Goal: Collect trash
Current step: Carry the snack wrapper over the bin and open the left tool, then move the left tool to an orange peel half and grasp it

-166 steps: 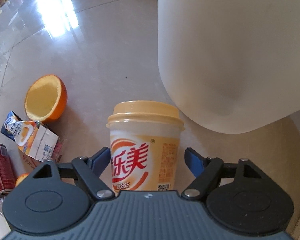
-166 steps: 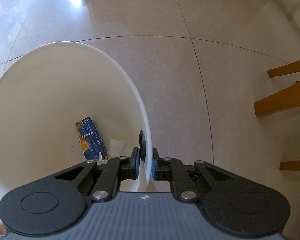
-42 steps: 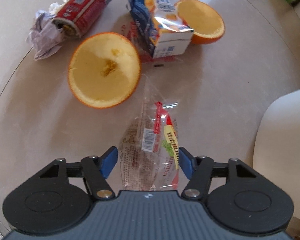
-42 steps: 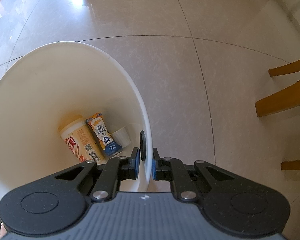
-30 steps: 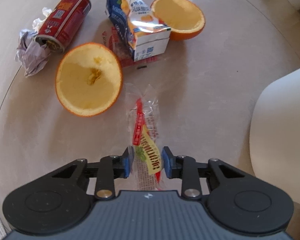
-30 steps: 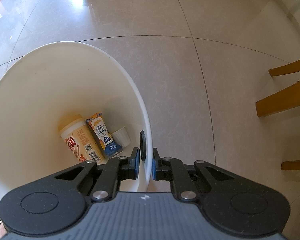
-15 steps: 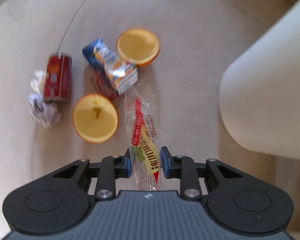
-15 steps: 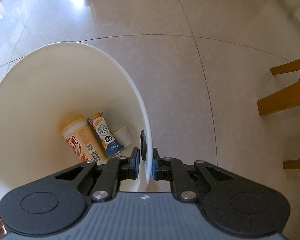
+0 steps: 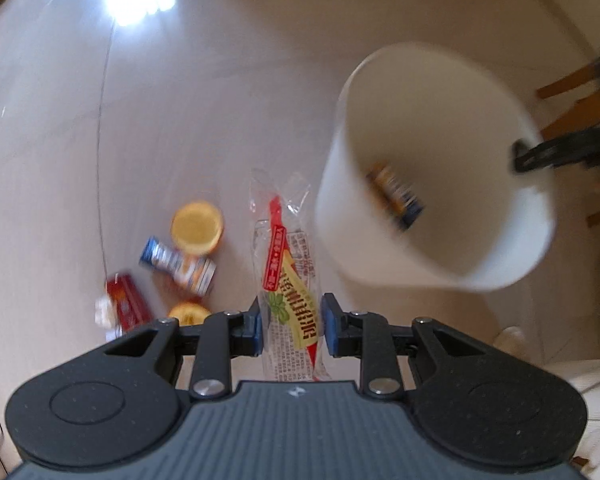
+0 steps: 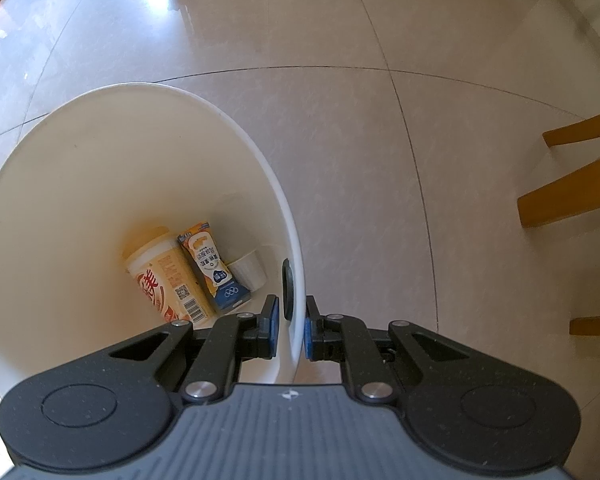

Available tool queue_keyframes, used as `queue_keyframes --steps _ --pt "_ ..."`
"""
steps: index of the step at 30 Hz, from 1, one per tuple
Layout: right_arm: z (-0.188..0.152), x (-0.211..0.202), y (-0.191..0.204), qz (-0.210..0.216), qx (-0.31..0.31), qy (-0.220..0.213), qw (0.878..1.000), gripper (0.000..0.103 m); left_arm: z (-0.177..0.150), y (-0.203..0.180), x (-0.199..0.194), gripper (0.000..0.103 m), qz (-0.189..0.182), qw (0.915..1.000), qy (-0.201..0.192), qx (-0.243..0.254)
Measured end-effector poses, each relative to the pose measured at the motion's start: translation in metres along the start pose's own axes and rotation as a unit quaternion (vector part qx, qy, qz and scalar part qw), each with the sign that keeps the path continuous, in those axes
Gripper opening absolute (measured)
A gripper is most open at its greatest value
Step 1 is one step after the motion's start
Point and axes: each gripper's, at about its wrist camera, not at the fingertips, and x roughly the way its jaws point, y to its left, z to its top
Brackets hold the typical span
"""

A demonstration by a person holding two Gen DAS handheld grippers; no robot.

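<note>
The left gripper (image 9: 291, 326) pinches a clear red-and-yellow plastic wrapper (image 9: 288, 276), while the right gripper (image 10: 291, 330) clamps the round white plastic bin's rim (image 10: 296, 280).

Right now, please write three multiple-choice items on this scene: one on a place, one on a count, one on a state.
1. Where is the milk tea cup?
A. on the floor
B. inside the white bucket
C. between the left fingers

2. How many things lie in the bucket?
A. one
B. three
C. five

3. What does the left gripper hold?
A. a clear snack wrapper
B. a red can
C. nothing

Key: 1 B, it lies at the bucket's bottom; 2 B, cup, carton, small white cup; 3 A, the fingers pinch it.
</note>
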Motion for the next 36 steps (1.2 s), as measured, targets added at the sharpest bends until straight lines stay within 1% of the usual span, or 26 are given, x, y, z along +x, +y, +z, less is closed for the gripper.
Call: queue_keyframes --steps 3,6,9,12,14,16,17,18,20,26,28,29,30,34,36 --pt "0.000 0.000 -0.001 0.001 0.000 0.001 1.000 0.014 0.022 -0.019 -0.020 0.026 -0.014 0.9993 -0.028 0.021" --pt "0.001 0.000 -0.002 0.002 0.001 0.002 1.000 0.014 0.046 -0.038 -0.029 0.026 -0.027 0.9977 -0.051 0.036" --pt "0.002 0.000 -0.003 0.003 0.000 0.002 1.000 0.014 0.062 -0.054 -0.028 0.026 -0.042 0.9956 -0.069 0.047" --pt "0.002 0.000 -0.003 0.002 0.000 0.002 1.000 0.014 0.075 -0.070 -0.021 0.026 -0.062 0.9943 -0.073 0.047" --pt "0.001 0.000 -0.003 0.003 0.000 0.002 1.000 0.014 0.079 -0.079 -0.016 0.027 -0.067 0.9935 -0.075 0.053" --pt "0.001 0.000 -0.003 0.005 0.001 0.002 1.000 0.014 0.080 -0.086 -0.008 0.049 -0.065 0.9938 -0.070 0.057" --pt "0.001 0.000 -0.004 0.005 0.000 0.002 1.000 0.014 0.081 -0.086 -0.005 0.071 -0.062 0.9947 -0.064 0.051" --pt "0.001 0.000 -0.004 0.006 0.000 0.002 1.000 0.014 0.080 -0.086 -0.005 0.082 -0.058 0.9949 -0.070 0.044" --pt "0.001 0.000 -0.004 0.006 -0.001 0.002 1.000 0.014 0.077 -0.084 -0.007 0.083 -0.052 0.9944 -0.084 0.038" --pt "0.001 0.001 -0.003 0.004 -0.002 0.002 1.000 0.014 0.074 -0.073 -0.011 0.084 -0.048 0.9949 -0.087 0.021" --pt "0.001 0.001 -0.003 0.003 -0.001 0.002 1.000 0.014 0.072 -0.069 -0.014 0.087 -0.042 0.9945 -0.094 0.018" --pt "0.001 0.001 -0.002 0.003 -0.002 0.002 1.000 0.014 0.071 -0.067 -0.016 0.091 -0.039 0.9943 -0.098 0.018" --pt "0.001 0.001 -0.002 0.003 -0.003 0.002 1.000 0.014 0.069 -0.064 -0.017 0.093 -0.034 0.9941 -0.102 0.018" --pt "0.001 0.001 -0.003 0.005 -0.001 0.002 1.000 0.014 0.055 -0.050 -0.015 0.093 0.000 0.9929 -0.117 0.017" --pt "0.001 0.001 -0.004 0.006 -0.002 0.001 1.000 0.014 0.046 -0.038 -0.010 0.093 0.009 0.9926 -0.120 0.009"
